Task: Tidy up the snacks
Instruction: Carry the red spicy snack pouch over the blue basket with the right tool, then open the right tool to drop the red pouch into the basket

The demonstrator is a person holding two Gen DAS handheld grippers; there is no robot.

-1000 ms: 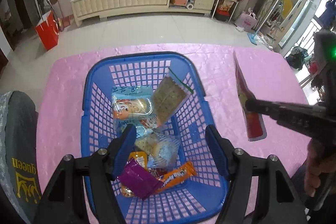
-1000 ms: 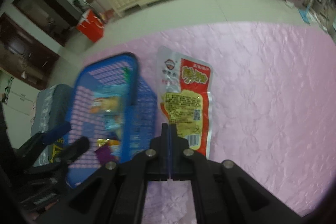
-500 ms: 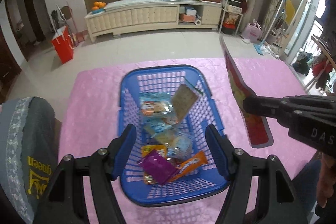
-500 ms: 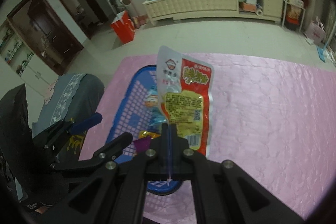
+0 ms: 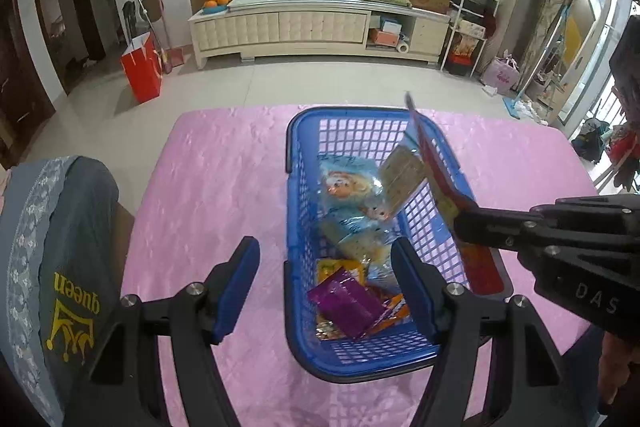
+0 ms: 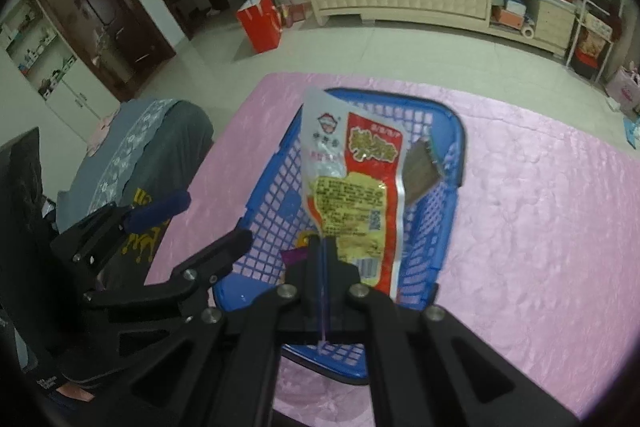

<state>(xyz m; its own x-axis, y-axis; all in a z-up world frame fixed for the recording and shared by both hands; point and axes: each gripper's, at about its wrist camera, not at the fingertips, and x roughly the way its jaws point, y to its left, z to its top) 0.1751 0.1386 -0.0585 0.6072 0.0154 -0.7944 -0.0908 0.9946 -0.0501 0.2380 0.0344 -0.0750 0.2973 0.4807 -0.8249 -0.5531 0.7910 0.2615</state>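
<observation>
Two black handheld grippers are seen: the left gripper (image 5: 325, 285) is fitted with blue finger pads (image 5: 236, 285) and silver screws, while white "DAS" lettering is carried by the right gripper (image 5: 460, 227).

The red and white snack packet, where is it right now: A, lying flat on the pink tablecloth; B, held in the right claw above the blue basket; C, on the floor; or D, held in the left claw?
B: the right claw is shut on the red and white snack packet, holding it up over the blue basket.
</observation>
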